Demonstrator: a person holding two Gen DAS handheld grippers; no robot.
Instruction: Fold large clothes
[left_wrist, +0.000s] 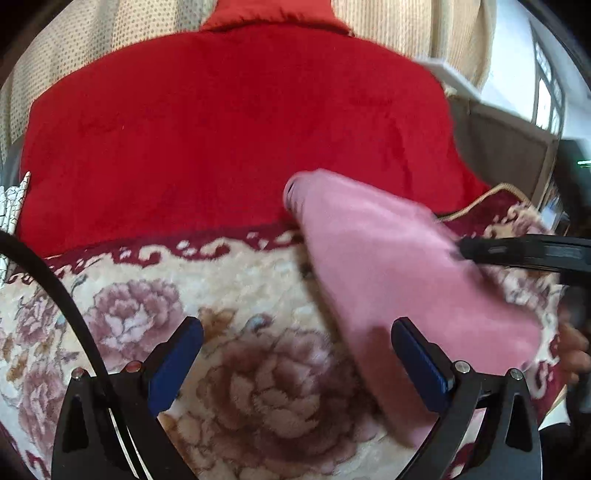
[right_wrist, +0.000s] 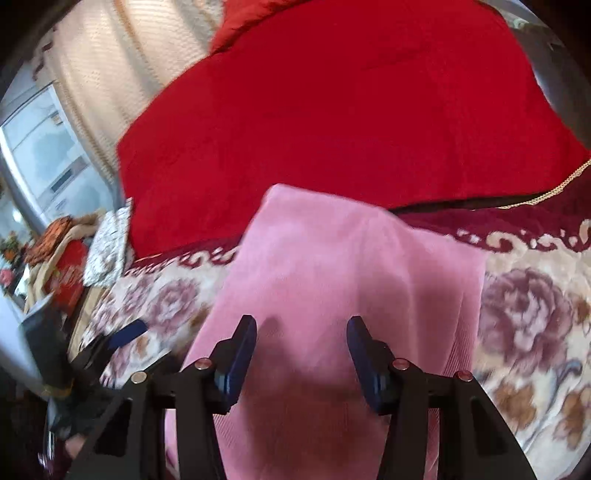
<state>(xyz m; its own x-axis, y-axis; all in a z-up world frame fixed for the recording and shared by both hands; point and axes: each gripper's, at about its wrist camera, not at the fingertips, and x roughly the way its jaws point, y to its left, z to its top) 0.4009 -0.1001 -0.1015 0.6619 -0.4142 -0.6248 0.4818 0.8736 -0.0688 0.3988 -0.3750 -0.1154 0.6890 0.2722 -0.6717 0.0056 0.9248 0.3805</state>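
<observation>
Pink garment folded, smooth, on floral blanket; left hand-held gripper and right hand-held gripper spread, empty.

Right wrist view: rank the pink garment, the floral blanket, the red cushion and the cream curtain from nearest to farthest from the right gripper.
1. Pink garment: directly under and ahead of the open right gripper.
2. Floral blanket: beneath the garment, showing on both sides.
3. Red cushion: upright behind the blanket's dark red border.
4. Cream curtain: back left, behind the cushion.
</observation>
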